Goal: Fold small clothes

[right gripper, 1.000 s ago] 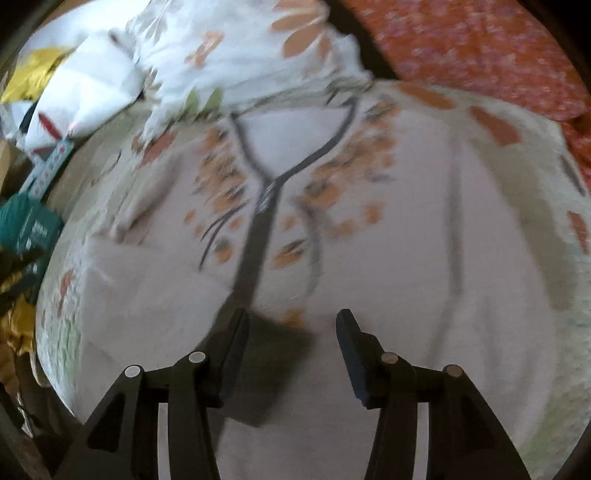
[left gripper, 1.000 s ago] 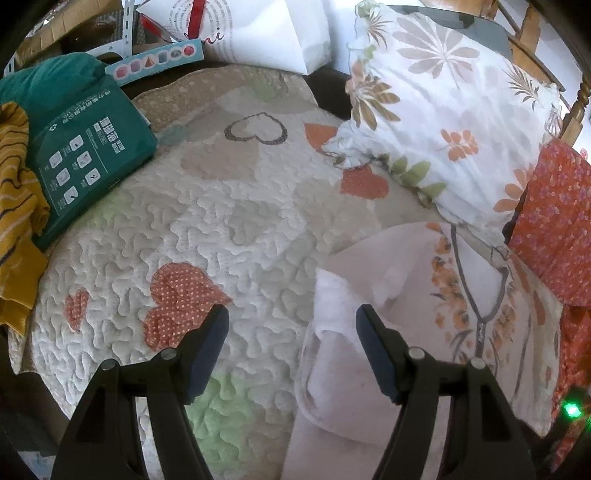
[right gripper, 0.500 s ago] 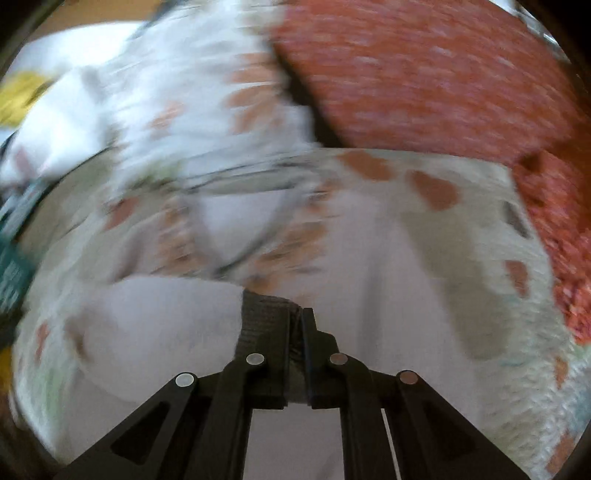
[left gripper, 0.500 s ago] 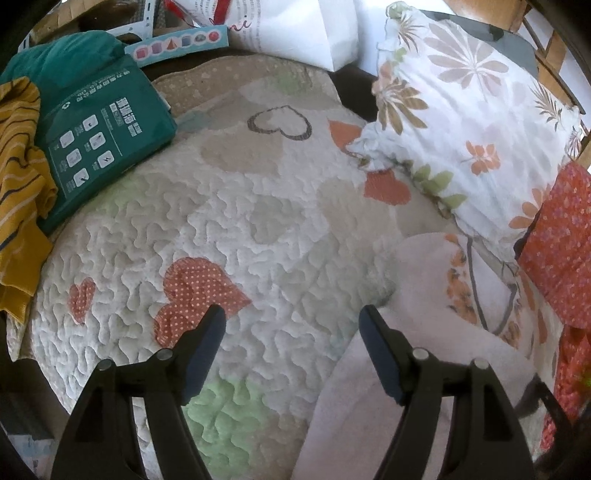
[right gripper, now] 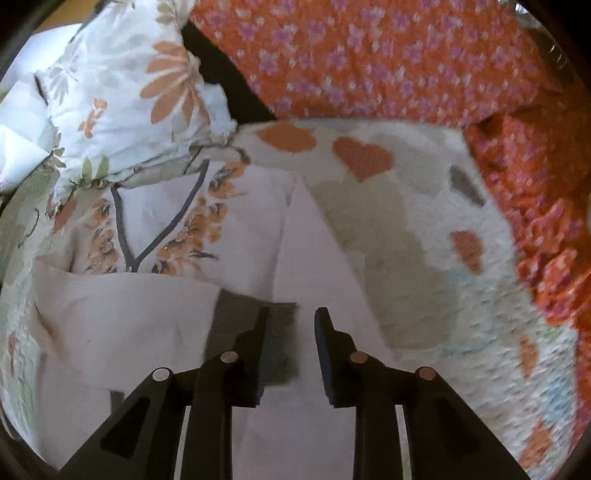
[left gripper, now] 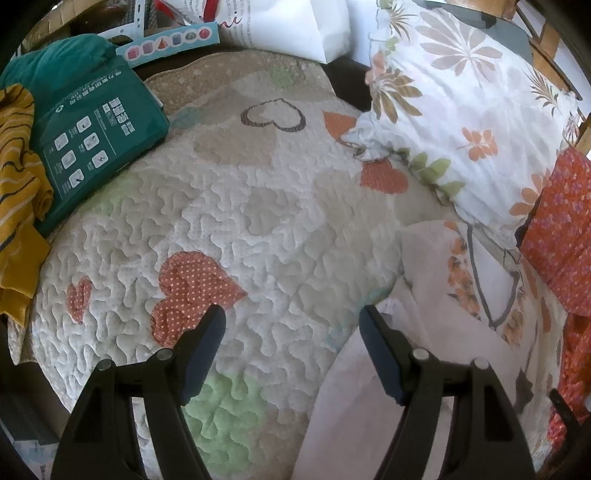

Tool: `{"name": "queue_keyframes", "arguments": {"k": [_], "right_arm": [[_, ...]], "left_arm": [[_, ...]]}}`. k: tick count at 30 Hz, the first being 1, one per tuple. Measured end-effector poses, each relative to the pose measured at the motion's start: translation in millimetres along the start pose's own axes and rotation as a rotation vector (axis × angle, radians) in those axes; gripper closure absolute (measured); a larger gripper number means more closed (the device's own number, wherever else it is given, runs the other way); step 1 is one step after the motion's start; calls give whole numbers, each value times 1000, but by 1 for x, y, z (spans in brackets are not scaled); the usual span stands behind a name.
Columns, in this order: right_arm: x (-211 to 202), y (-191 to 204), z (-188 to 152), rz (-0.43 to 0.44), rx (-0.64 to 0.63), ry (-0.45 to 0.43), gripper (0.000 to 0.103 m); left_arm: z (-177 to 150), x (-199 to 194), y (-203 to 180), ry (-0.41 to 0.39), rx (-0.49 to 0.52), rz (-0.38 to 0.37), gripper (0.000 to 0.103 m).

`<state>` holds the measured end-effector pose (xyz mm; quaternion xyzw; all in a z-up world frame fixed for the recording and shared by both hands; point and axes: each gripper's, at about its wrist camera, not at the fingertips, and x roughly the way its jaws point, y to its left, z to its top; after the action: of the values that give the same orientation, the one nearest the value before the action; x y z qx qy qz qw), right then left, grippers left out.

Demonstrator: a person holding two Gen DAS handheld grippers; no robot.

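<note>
- Quilted bedspread [left gripper: 258, 236] with heart patches covers the bed; a floral pillow [left gripper: 461, 122] lies at its far right, and an orange flowered cloth [right gripper: 388, 59] is bunched beside that pillow and down the right edge.
- At the far left of the left wrist view sit a green package [left gripper: 88, 140] and a mustard striped cloth [left gripper: 18, 177], with a white paper bag [left gripper: 280, 26] behind them.
- A pale pink garment [right gripper: 147, 306] with orange flowers and a grey neckline lies flat on the quilt, its collar end tucked against the pillow's lower edge.
- One side of the garment is folded across its middle, so a plain panel covers the lower front while the printed neckline still shows above it.
- The right gripper [right gripper: 290, 317] hovers just over the garment's lower middle, pointing steeply down, its shadow falling on the cloth.
- Its jaws have just been opening and now stand a little apart; nothing is between them, and the fabric lies below rather than pinched.
- A grey strip of fabric lies just beside its left finger.
- The left gripper [left gripper: 291, 317] is spread wide and holds nothing.
- It hangs over bare quilt at the garment's left edge: its right finger [left gripper: 380, 354] overlaps the pink fabric's border in view, its left finger is over a red dotted heart [left gripper: 192, 291].
- Whether that right finger touches the cloth cannot be told.
</note>
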<state>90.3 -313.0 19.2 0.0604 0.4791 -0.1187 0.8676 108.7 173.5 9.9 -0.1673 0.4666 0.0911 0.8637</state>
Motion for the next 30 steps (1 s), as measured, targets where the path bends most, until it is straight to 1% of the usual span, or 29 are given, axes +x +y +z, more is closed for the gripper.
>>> {"name": "queue_keyframes", "arguments": {"k": [2, 5, 6, 8, 10, 12, 14, 15, 16, 18, 19, 20, 21, 22, 23, 24, 25, 26, 28, 29, 30], "right_arm": [[-14, -21, -8, -55, 5, -10, 71], [-28, -55, -31, -91, 38, 17, 67], [-33, -66, -44, -90, 51, 39, 66], [-42, -74, -69, -47, 66, 65, 65], [-54, -59, -103, 63, 29, 103, 62], [-64, -30, -137, 183, -49, 143, 54], [-71, -5, -165, 255, -114, 164, 51], [-72, 6, -178, 274, -139, 170, 49], [-72, 20, -193, 273, -173, 176, 49], [-70, 33, -210, 243, -216, 166, 49], [-68, 40, -220, 208, -245, 158, 49], [-68, 46, -225, 170, -274, 142, 56], [-70, 49, -228, 138, -299, 124, 79], [-73, 48, -228, 111, -321, 111, 92], [-76, 45, -225, 118, -307, 112, 95], [-82, 33, -217, 155, -253, 112, 96], [-88, 21, -211, 163, -203, 96, 96], [-95, 2, -199, 148, -140, 66, 96], [-107, -45, -177, 135, 16, 22, 96], [-113, -80, -164, 115, 123, -8, 96], [-120, -116, -153, 77, 220, -39, 96]], "left_arm": [[0, -1, 2, -2, 0, -5, 29], [-1, -1, 2, 4, -6, -9, 29], [-1, -1, 1, 6, -7, -12, 29], [-3, -2, 0, 11, -4, -16, 29], [-6, -1, -3, 19, 1, -19, 29], [-10, 2, -5, 35, 1, -28, 29], [-15, 5, -7, 51, 5, -32, 29], [-17, 6, -8, 54, 8, -32, 29], [-18, 6, -9, 56, 12, -31, 29], [-22, 6, -12, 57, 24, -33, 29], [-23, 6, -13, 58, 28, -33, 29], [-24, 6, -14, 59, 32, -35, 29], [-25, 6, -16, 59, 36, -35, 29], [-25, 6, -16, 59, 38, -36, 29], [-25, 5, -17, 59, 39, -38, 29], [-25, 5, -17, 57, 38, -41, 29], [-25, 5, -17, 56, 36, -43, 29], [-24, 4, -16, 55, 35, -45, 29], [-23, 4, -14, 54, 31, -46, 29], [-23, 4, -14, 55, 28, -47, 29], [-22, 4, -13, 57, 22, -50, 29]]}}
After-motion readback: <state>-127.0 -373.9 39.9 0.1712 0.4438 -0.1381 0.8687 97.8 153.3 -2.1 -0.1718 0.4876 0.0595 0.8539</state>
